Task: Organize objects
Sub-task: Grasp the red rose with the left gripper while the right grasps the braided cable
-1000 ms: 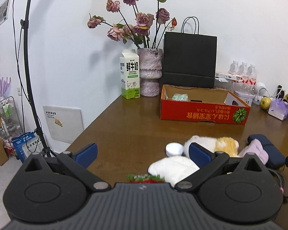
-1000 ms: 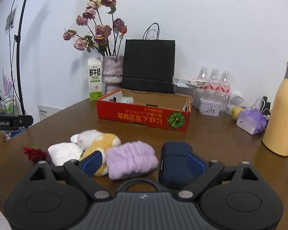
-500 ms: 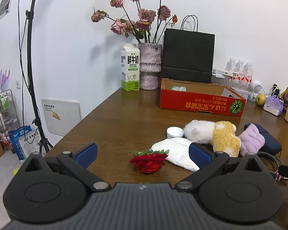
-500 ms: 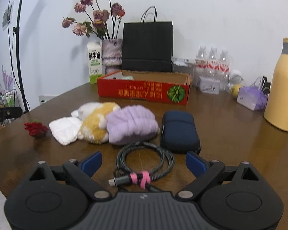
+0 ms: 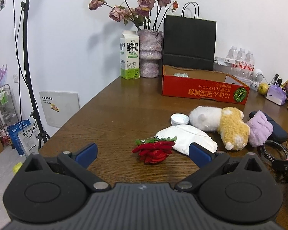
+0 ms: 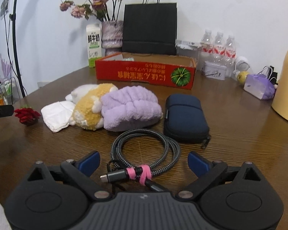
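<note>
Near the red box: progress: hardly any of the task is judged done. The red box [image 5: 204,89] stands at the far side of the table [image 5: 113,115], in front of the black paper bag [image 5: 189,44], and only one small pale wrapped thing [image 5: 180,74] can be seen inside it. What else lies in it cannot be told.

Left to sort: a loose row of things lies on the table, all on the near side of the red box. The red flower [image 5: 153,150] is furthest from it, with the white cloth [image 5: 188,138] touching the flower. The white lid [image 5: 179,119], the plush toy [image 5: 220,124], the purple fluffy band [image 6: 128,109] and the navy case [image 6: 184,117] lie closer to the box. The coiled cable [image 6: 144,153] lies nearer than the case.

Left claw: the left claw [image 5: 143,152] is held wide apart and empty, with the red flower lying between its fingers.

Right claw: the right claw [image 6: 144,162] is likewise spread apart and empty, with the cable's pink tie [image 6: 142,173] lying between its fingers.

Likely next: the flower and the cable are judged the first things to be picked up, one by each claw.

Left view only: the white lid beside the plush toy and the flower's green leaves are shown clearly; the navy case is mostly hidden behind the purple band.

Right view only: the whole cable coil, its plug and the full top of the navy case are shown; the yellow flask [image 6: 287,76] is seen to the right of the box.
</note>
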Action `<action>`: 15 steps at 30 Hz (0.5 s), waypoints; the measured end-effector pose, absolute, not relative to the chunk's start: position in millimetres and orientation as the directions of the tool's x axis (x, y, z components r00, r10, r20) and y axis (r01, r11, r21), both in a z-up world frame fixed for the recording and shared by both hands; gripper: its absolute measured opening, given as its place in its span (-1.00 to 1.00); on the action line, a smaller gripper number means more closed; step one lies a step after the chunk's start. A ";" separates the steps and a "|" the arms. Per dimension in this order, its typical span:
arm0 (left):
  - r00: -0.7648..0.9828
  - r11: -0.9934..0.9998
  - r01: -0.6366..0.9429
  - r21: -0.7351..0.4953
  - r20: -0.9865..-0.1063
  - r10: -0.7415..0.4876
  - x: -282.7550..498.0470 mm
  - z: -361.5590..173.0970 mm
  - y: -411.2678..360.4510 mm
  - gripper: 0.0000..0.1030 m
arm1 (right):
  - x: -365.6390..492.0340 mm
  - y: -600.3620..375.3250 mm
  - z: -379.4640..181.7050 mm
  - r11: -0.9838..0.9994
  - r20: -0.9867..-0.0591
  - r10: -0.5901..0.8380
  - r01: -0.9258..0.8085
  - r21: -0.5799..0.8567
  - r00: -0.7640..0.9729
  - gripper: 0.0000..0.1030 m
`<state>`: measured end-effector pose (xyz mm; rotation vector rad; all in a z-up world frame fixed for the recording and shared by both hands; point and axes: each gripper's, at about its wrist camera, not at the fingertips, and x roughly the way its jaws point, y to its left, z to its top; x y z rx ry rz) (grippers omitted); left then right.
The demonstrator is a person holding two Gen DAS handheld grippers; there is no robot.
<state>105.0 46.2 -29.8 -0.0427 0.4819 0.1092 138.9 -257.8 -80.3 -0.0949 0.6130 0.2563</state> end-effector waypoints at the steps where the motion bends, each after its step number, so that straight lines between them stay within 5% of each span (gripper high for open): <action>1: 0.879 0.994 -0.111 -0.015 -0.467 0.091 106.3 -30.2 45.5 1.00 | 144.0 -255.5 -81.9 0.964 -0.591 0.206 -0.266 -0.015 0.780 0.91; 15: 0.846 0.996 -0.092 -0.004 -0.528 0.075 138.9 -43.9 49.5 1.00 | 168.5 -251.8 -90.4 0.970 -0.638 0.195 -0.242 0.015 0.745 1.00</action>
